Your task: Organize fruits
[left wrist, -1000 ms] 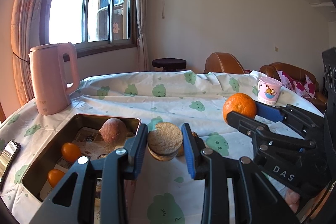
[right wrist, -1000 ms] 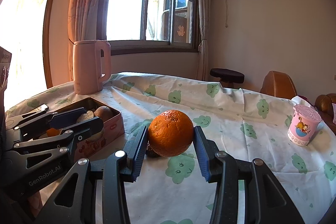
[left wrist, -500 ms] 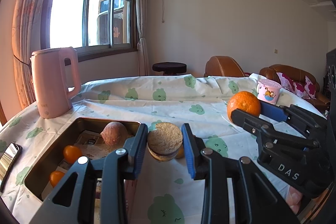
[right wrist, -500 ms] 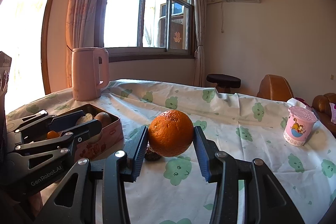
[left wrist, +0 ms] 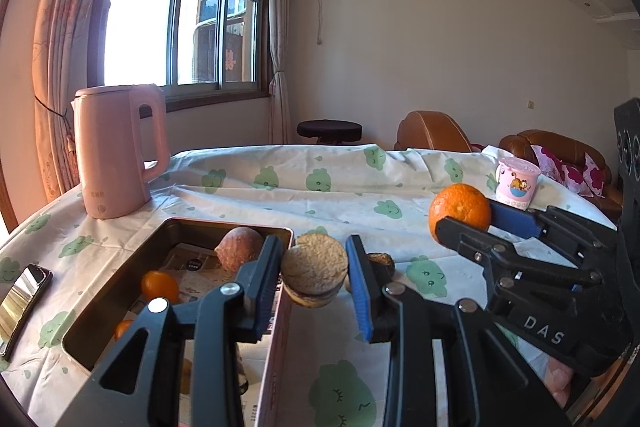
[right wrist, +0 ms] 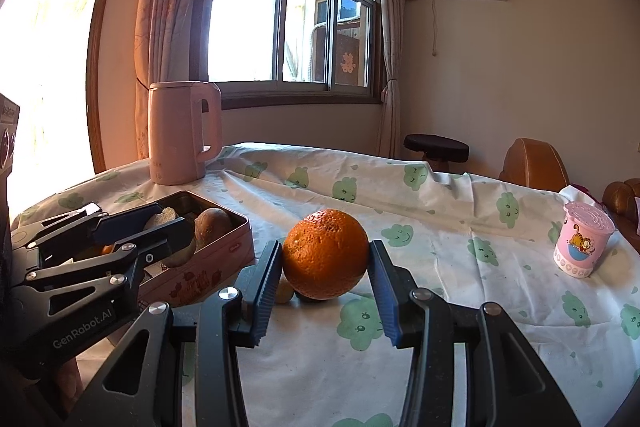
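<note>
Left claw (left wrist: pixel 314 273) grips a tan round fruit (left wrist: pixel 314 267) above the near right corner of the tin box (left wrist: pixel 120 291). Right claw (right wrist: pixel 325 263) grips the orange (right wrist: pixel 326 253) above the tabletop (right wrist: pixel 460 227). Pink kettle (right wrist: pixel 184 131) stands at 11 o'clock, pink cup (right wrist: pixel 582 245) at 2 o'clock.

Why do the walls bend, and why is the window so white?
Left wrist view: a fisheye lens bows the window and curtain, and daylight washes the panes white. Right wrist view: the same bowing, with stronger glare at the far left; the orange stays sharp.
</note>
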